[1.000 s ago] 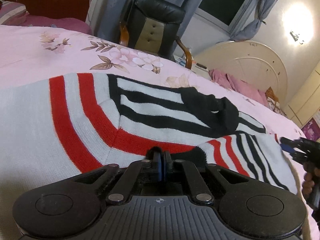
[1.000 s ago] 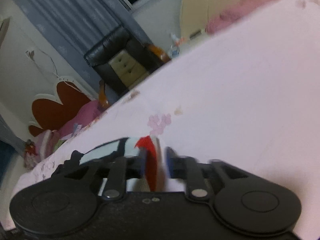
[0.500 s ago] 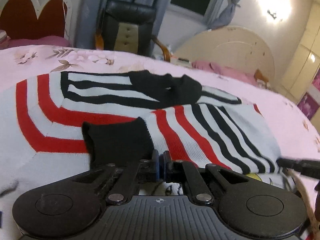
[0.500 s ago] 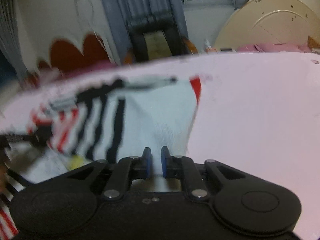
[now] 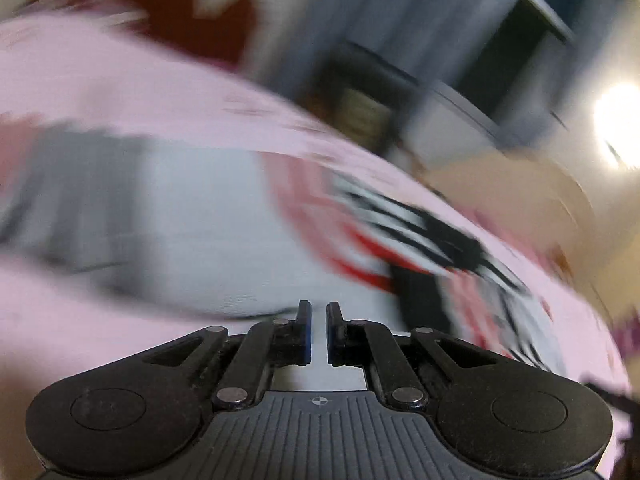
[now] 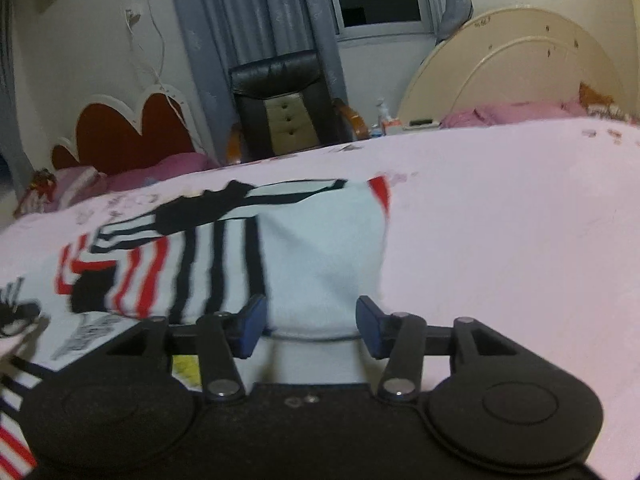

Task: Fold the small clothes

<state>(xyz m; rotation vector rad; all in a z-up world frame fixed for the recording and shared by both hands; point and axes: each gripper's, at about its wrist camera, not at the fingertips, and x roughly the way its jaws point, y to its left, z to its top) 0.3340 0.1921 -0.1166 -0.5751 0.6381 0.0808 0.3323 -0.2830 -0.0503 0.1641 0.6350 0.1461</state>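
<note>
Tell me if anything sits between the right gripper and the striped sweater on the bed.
Nothing visible does. The right gripper is open with its jaws wide apart, and the white folded edge of the striped sweater lies directly ahead on the pink bedsheet, its near edge lying between the fingertips with no other object in the gap.

Heavy motion blur in left view, glaring wall lamp (image 5: 620,128); right view dim, sharper, fisheye-bent edges.
</note>
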